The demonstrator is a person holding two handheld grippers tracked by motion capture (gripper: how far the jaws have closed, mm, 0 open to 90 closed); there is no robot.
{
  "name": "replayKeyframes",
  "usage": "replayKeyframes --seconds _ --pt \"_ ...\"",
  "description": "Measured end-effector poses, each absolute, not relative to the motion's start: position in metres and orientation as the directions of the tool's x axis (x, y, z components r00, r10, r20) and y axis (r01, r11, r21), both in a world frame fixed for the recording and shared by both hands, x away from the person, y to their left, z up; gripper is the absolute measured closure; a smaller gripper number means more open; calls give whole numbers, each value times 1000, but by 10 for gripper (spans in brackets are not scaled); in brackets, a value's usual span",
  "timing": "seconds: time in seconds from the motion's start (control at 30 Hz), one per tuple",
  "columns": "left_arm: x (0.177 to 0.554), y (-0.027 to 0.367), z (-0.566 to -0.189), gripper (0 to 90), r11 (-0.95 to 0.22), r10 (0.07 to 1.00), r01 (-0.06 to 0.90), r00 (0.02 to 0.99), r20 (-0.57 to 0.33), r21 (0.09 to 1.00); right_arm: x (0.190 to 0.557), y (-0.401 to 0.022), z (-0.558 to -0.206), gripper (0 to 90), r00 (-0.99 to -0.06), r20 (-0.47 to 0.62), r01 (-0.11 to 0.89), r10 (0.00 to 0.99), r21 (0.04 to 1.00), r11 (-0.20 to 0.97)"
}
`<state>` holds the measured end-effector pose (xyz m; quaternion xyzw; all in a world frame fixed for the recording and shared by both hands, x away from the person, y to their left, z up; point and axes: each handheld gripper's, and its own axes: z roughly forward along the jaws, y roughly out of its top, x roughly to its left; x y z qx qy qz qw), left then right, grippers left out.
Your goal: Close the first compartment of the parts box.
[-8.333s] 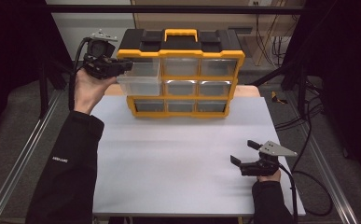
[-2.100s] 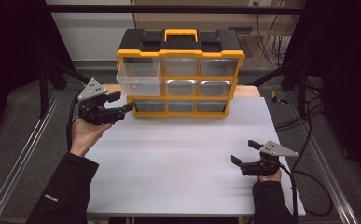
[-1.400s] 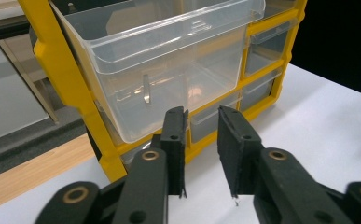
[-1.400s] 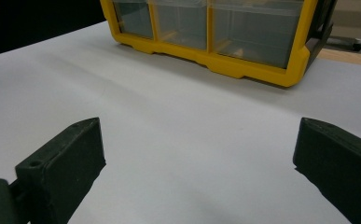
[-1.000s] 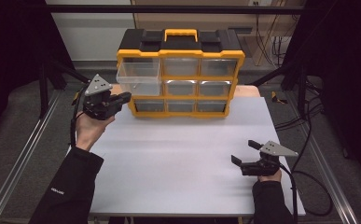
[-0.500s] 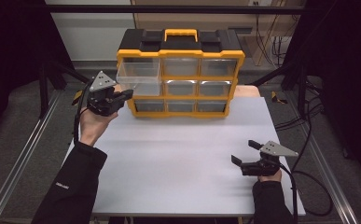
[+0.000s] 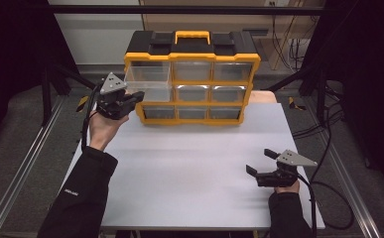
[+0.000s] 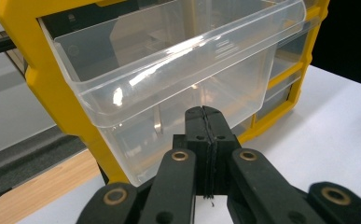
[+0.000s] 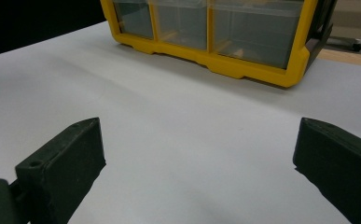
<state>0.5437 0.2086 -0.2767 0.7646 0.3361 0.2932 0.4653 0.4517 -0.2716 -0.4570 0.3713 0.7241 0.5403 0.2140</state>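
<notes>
clear plastic drawer (image 8: 178, 79) juts out just ahead of the closed, empty left gripper (image 8: 203, 112)

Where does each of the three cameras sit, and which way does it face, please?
High view: above the person's side, looking forward and down on the white table; both forearms show.
Left gripper view: on the left gripper, shut fingers aimed at the pulled-out clear plastic drawer.
Right gripper view: on the right gripper, open fingers above the table.
All three share the yellow-and-black drawer organiser.
</notes>
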Motion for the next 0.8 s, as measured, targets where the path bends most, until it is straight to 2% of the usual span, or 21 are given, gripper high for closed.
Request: replayKeyframes --seconds 0.8 --pt "551 210 -276 889 -348 789 234 596 149 908 452 -271 -457 22 -634 91 308 768 940 143"
